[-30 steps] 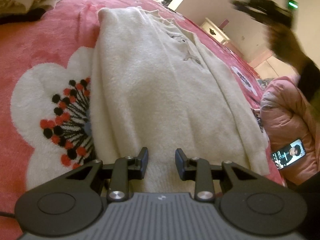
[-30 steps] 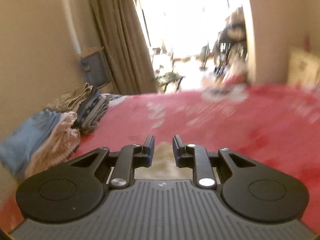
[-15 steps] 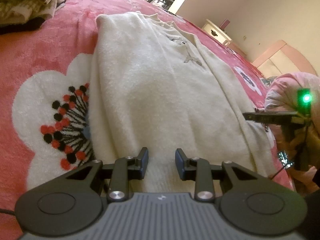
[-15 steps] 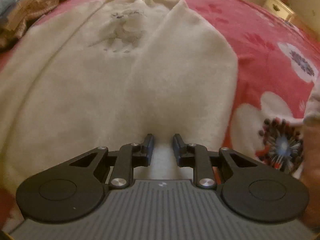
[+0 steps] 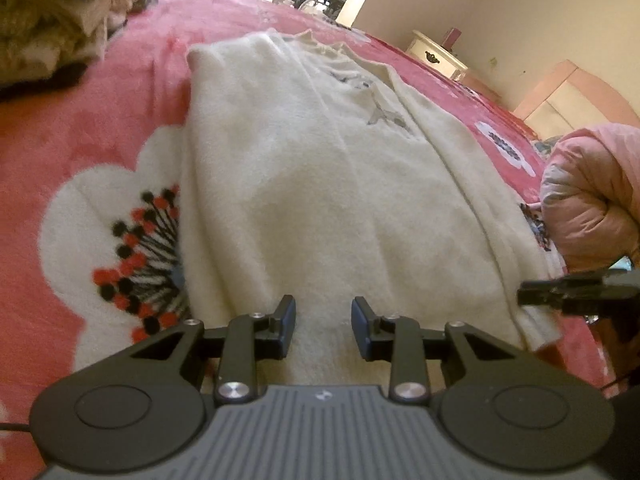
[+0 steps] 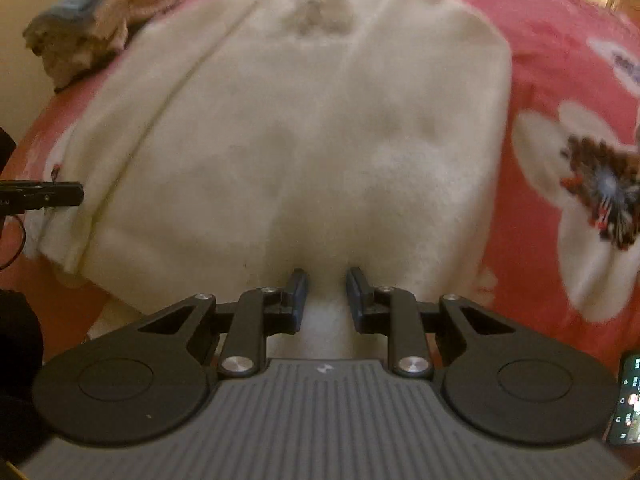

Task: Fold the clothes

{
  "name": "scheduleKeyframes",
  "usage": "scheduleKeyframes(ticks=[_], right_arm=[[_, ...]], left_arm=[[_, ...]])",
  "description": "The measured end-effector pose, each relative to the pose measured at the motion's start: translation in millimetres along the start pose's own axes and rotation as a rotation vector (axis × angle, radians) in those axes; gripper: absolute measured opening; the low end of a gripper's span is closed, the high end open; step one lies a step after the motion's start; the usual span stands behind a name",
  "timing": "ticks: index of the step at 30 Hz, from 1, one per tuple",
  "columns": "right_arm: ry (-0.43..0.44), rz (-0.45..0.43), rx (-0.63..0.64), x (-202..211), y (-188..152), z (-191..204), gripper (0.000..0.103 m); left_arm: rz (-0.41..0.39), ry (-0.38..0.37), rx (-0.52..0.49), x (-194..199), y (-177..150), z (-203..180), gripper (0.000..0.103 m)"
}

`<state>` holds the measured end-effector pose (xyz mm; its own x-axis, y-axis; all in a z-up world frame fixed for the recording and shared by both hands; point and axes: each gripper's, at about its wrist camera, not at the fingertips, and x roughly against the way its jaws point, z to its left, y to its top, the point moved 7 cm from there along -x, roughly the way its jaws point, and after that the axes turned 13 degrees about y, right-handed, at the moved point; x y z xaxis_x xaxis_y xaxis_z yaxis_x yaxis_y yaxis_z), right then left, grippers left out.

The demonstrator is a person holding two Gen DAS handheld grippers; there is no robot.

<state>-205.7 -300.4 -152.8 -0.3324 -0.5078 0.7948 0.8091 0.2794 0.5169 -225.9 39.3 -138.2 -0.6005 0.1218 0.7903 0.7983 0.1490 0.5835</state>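
Left wrist view: one cream sweater (image 5: 320, 184) lies flat on a pink blanket (image 5: 100, 112), collar at the far end and hem at the near end, both sleeves folded in over the body. One left gripper (image 5: 323, 330) sits at the hem, jaws apart, nothing between them but the fabric below. Whether the fingertips (image 5: 285, 320) touch the cloth cannot be told. The right gripper (image 5: 560, 294) enters from the right edge, near the sweater's near right corner; its jaw state is not readable from this side.

Right wrist view: the same sweater (image 6: 304, 140) fills the frame, with a grey motif below the collar (blurred). The right gripper (image 6: 326, 296) is at the hem, jaws apart with a narrow gap, empty. The left gripper (image 6: 44, 194) shows at the left edge, just beside the sweater's side.

Other items: one pile of clothes (image 5: 52, 20) at the far left of the bed, well apart from the sweater; one pink quilted jacket (image 5: 588, 196) at the right; one phone (image 6: 626, 400) with a lit screen at the lower right edge. No item lies on the sweater.

Surface and room: the blanket carries large white flowers (image 5: 120, 240) with red and black centres. One white bedside cabinet (image 5: 436, 56) stands against a plain wall.
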Motion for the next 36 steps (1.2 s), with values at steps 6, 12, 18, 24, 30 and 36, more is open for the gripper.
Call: scheduleKeyframes(ticks=[6,12,18,24,30,36], right_arm=[[0.089,-0.107,0.044,13,36,19,0.023],[0.104,-0.165,0.131,10,96,32,0.023],[0.069,-0.166,0.166,0,202,19,0.023],[0.049,-0.167,0.145,-51,298,-27,0.024],[0.008,-0.153,0.205,-100,366,-72,0.036],[0.033,-0.118,0.306,-144,411,-98,0.059]], left_arm=[[-0.047,-0.028,-0.041,19,13,-14,0.035],[-0.046,-0.079,-0.080,18,69,-27,0.035],[-0.108,-0.026,-0.183,-9,166,-29,0.038],[-0.146,0.116,-0.215,-100,251,-31,0.046],[-0.157,0.184,-0.232,-189,317,-31,0.055],[-0.147,0.185,-0.340,-253,361,-36,0.062]])
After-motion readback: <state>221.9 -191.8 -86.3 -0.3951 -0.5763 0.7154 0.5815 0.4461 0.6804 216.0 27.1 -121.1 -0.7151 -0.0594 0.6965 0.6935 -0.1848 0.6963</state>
